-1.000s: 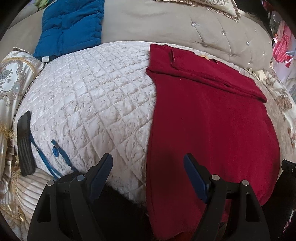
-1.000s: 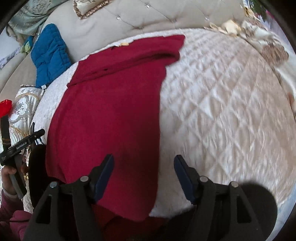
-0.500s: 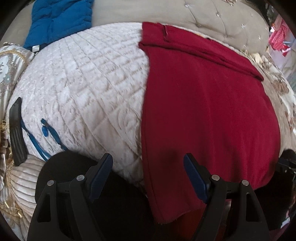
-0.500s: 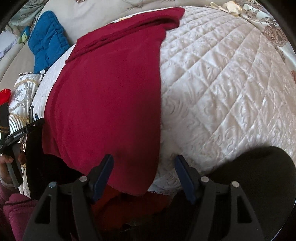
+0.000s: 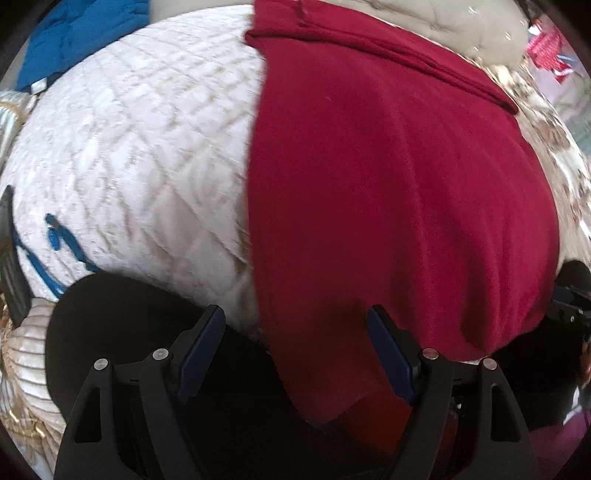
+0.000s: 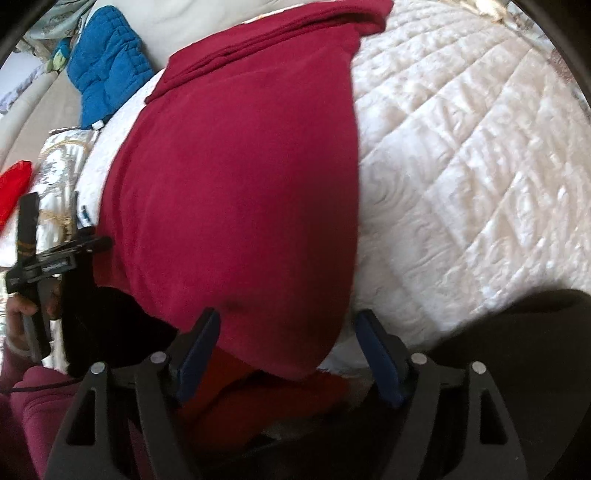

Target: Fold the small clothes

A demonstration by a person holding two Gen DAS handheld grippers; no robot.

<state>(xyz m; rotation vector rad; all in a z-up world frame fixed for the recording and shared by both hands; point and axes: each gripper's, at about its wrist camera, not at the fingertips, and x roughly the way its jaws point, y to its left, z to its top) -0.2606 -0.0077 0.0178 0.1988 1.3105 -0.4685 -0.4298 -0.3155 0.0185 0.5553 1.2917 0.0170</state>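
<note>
A dark red garment [image 5: 388, 192] lies flat on the white quilted bed cover [image 5: 140, 155], its far end folded over in a band and its near hem hanging over the bed edge. It also shows in the right wrist view [image 6: 243, 192]. My left gripper [image 5: 295, 332] is open and empty, just above the garment's near left corner. My right gripper [image 6: 288, 336] is open and empty, just above the near right corner. The left gripper also shows at the left of the right wrist view [image 6: 55, 258].
A blue padded cloth [image 5: 81, 40] lies at the far left against the beige tufted headboard [image 5: 443, 22]. A blue strap [image 5: 55, 243] and a black object [image 5: 11, 266] lie at the left bed edge. Patterned pillows [image 6: 59, 173] sit to the left.
Both grippers have moved down and closer to the garment's near hem at the bed edge. Both stayed open. The garment has not moved.
</note>
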